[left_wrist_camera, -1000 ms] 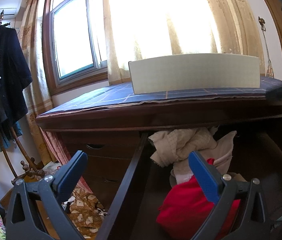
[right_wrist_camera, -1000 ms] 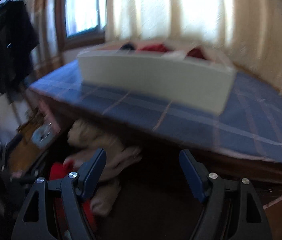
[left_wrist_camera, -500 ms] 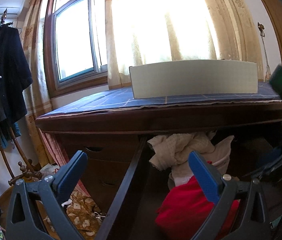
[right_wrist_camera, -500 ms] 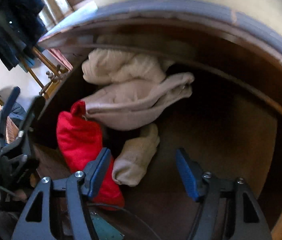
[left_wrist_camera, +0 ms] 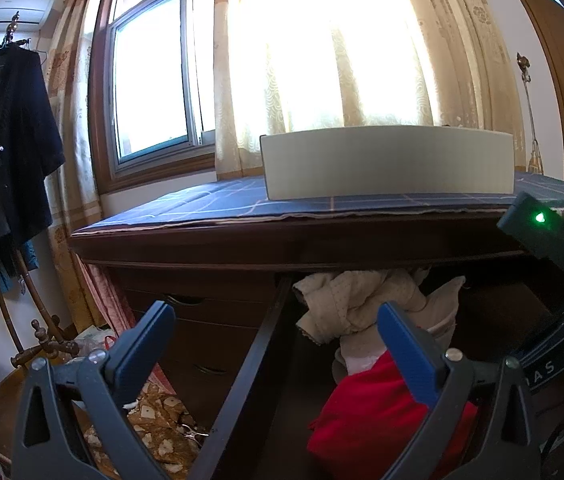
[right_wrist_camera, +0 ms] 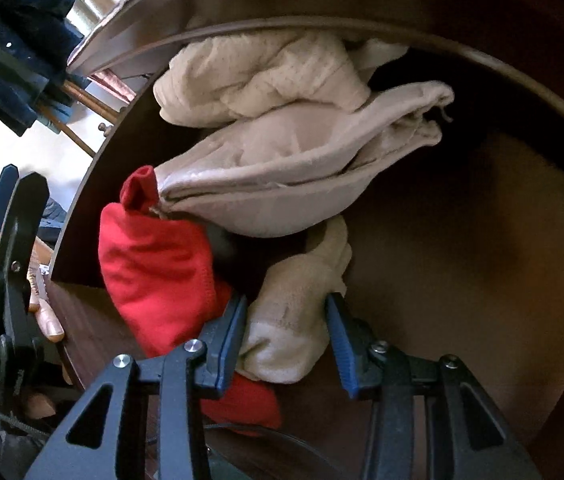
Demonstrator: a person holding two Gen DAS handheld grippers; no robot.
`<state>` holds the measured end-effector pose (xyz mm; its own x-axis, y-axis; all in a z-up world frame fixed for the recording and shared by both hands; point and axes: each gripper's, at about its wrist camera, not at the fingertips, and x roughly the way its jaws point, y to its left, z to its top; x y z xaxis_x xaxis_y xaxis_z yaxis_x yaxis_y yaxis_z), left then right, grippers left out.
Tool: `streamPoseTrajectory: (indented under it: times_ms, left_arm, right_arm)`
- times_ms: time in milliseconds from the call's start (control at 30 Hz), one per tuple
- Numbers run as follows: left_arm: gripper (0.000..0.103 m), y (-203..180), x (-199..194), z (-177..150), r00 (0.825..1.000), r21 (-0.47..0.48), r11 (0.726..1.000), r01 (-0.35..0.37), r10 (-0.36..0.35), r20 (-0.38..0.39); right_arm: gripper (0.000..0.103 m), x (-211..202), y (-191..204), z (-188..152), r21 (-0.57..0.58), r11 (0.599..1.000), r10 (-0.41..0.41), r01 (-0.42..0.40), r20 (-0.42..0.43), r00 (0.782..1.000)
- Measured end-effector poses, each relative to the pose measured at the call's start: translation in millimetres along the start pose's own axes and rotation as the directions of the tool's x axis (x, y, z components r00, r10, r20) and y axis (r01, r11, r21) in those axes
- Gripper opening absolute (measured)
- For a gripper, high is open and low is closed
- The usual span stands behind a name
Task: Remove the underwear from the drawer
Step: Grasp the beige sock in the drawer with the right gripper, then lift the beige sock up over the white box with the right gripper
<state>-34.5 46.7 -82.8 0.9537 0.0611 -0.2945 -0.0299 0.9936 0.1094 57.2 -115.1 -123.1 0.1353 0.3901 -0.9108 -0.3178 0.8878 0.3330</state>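
Observation:
The open wooden drawer (right_wrist_camera: 462, 240) holds a red garment (right_wrist_camera: 153, 264), a crumpled cream piece (right_wrist_camera: 265, 76), a beige padded piece (right_wrist_camera: 282, 184) and a small beige rolled underwear (right_wrist_camera: 294, 312). My right gripper (right_wrist_camera: 286, 300) points down into the drawer; its jaws are closing and both blue pads touch the sides of the beige roll. My left gripper (left_wrist_camera: 273, 312) hovers open at the drawer's left wall (left_wrist_camera: 249, 360) with nothing between its fingers. In the left wrist view the red garment (left_wrist_camera: 370, 412) and the cream pile (left_wrist_camera: 346, 300) show, with the right gripper's body (left_wrist_camera: 542, 232) at the right edge.
A white box (left_wrist_camera: 386, 164) stands on the blue checked cloth (left_wrist_camera: 221, 200) over the dresser top. A dark coat (left_wrist_camera: 1, 152) hangs on a stand at the left. Patterned fabric (left_wrist_camera: 153, 420) lies on the floor. A person's fingers (right_wrist_camera: 47, 320) rest at the drawer's front.
My right gripper has tipped down from above the dresser into the drawer, and its jaws have narrowed around the beige roll. The left gripper has kept still.

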Motion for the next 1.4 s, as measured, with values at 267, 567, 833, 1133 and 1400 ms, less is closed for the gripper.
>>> streamPoseTrajectory:
  times_ms: [267, 567, 833, 1133, 1400]
  left_arm:
    - [0.103, -0.3, -0.1, 0.2, 1.0, 0.001, 1.0, -0.002, 0.002, -0.002]
    - [0.103, -0.4, -0.3, -0.2, 1.0, 0.007, 1.0, -0.006, 0.006, 0.0]
    - [0.103, -0.1, 0.4, 0.5, 1.0, 0.003, 1.0, -0.009, 0.009, -0.009]
    - [0.103, -0.2, 1.4, 1.4, 1.0, 0.001, 1.0, -0.009, 0.009, -0.015]
    - [0.103, -0.5, 1.5, 1.3, 1.0, 0.004, 1.0, -0.009, 0.009, -0.014]
  right_arm:
    - [0.027, -1.3, -10.9, -2.1, 0.005, 0.999, 0.052, -0.052, -0.003, 0.999]
    - [0.024, -45.3, -44.3, -31.5, 0.092, 0.991, 0.088, -0.099, 0.111, 0.99]
    - [0.024, -115.4, -55.4, -55.3, 0.115, 0.985, 0.086, -0.127, 0.308, 0.947]
    - [0.024, -190.0, -37.7, -51.6, 0.063, 0.991, 0.071, -0.12, 0.511, 0.857]
    - [0.024, -242.6, -24.1, -26.9, -0.006, 0.998, 0.057, -0.067, 0.6, 0.798]
